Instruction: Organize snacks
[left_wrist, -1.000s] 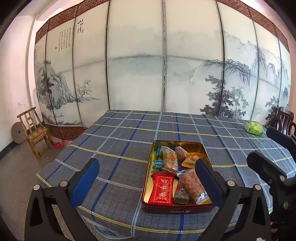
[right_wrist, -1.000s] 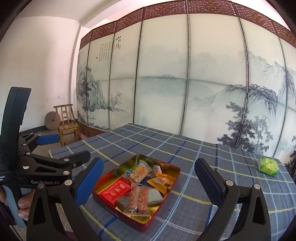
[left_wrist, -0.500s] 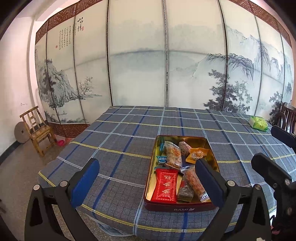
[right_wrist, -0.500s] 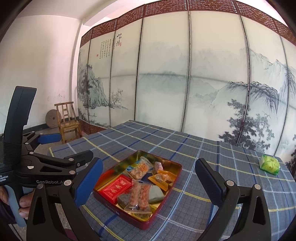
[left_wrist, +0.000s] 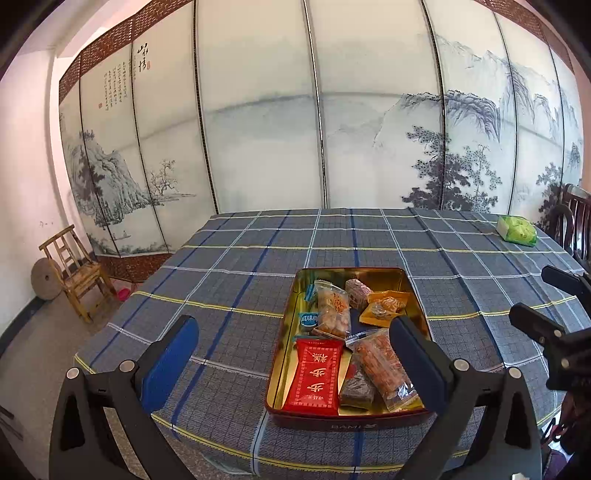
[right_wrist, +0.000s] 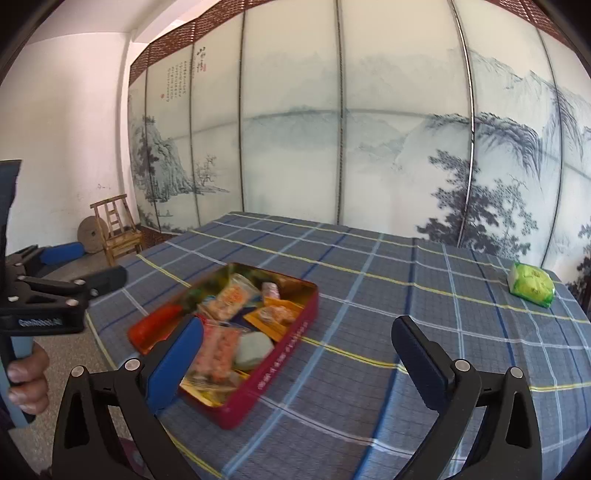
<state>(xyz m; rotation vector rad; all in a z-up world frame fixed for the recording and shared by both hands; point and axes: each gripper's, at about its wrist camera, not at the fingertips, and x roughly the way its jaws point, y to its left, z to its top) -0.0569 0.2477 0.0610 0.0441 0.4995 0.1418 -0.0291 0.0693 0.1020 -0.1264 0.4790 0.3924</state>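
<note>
A red tin (left_wrist: 351, 421) with a gold inside sits near the front edge of the table and holds several wrapped snacks, among them a red packet (left_wrist: 317, 373) and an orange packet (left_wrist: 384, 304). The tin also shows in the right wrist view (right_wrist: 291, 345). A green snack packet (left_wrist: 516, 229) lies alone at the far right of the table, also in the right wrist view (right_wrist: 532, 285). My left gripper (left_wrist: 295, 365) is open and empty, above the tin's near end. My right gripper (right_wrist: 297, 354) is open and empty, just right of the tin.
The table wears a blue plaid cloth (left_wrist: 236, 280). A painted folding screen (left_wrist: 317, 129) stands behind it. A small wooden chair (left_wrist: 75, 269) and a stone wheel (left_wrist: 44, 278) stand on the floor at left. A dark chair (left_wrist: 572, 218) is at the table's right.
Both grippers have moved forward and lower toward the table. The tin looms larger in both views. Both grippers stay open and empty.
</note>
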